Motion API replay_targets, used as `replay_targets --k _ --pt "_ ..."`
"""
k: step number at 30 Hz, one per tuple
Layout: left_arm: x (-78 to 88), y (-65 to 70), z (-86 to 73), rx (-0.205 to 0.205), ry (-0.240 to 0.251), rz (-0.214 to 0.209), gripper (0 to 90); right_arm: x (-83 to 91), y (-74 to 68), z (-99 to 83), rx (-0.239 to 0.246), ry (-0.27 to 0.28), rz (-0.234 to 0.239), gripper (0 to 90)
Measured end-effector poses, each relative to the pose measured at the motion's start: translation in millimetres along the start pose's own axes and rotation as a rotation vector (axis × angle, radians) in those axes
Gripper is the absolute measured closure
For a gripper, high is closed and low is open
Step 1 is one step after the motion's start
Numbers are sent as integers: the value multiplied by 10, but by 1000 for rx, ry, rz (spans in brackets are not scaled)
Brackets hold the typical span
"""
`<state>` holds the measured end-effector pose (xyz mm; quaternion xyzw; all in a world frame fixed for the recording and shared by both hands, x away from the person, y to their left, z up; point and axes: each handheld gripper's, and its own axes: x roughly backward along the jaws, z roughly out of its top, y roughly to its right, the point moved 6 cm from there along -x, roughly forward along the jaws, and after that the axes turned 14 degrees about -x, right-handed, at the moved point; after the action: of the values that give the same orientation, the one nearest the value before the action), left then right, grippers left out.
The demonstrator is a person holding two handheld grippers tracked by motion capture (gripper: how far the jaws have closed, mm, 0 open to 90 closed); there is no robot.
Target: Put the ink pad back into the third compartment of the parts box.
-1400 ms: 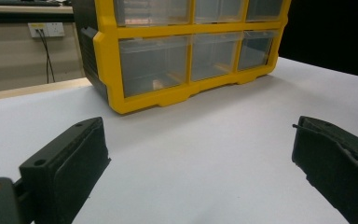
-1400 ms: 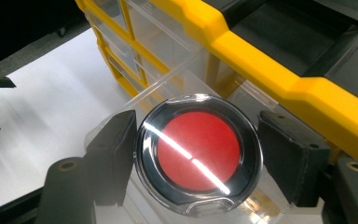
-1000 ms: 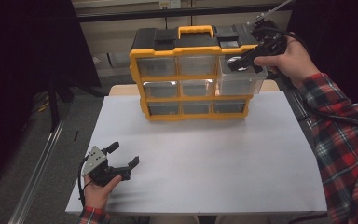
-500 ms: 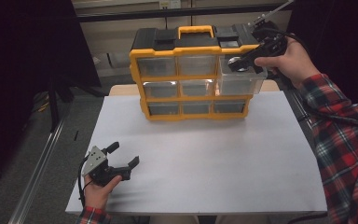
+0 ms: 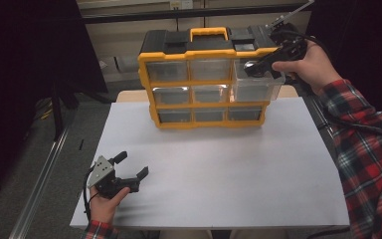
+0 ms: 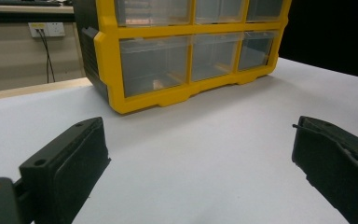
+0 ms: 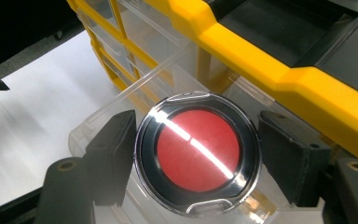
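Over open top-right drawer (image 5: 256, 87), round red-centred case (image 7: 198, 151) face-up, right hand-held gripper (image 7: 198, 154) clamping rim

Organizer (image 5: 206, 84): yellow frame, black top, yellow handle, clear drawers. Round case (image 7: 198, 151): red centre, black ring, clear cover. Bench (image 5: 219, 169) surface: white. Both grippers' fingers (image 6: 65, 168): black. Left gripper (image 5: 129, 172): grey plate on top. Sleeve (image 5: 368, 144): red, black, white plaid.
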<state>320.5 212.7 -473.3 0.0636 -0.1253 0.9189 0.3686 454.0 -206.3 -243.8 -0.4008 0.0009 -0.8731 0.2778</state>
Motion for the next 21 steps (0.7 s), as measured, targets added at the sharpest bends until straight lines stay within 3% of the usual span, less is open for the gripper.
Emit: replay_targets --k 13,21 --pt "-2 1 0 -1 1 -1 33 15 5 -15 -26 13 17 283" --pt "1 -1 1 0 -1 2 33 51 -21 -43 -21 10 26 345"
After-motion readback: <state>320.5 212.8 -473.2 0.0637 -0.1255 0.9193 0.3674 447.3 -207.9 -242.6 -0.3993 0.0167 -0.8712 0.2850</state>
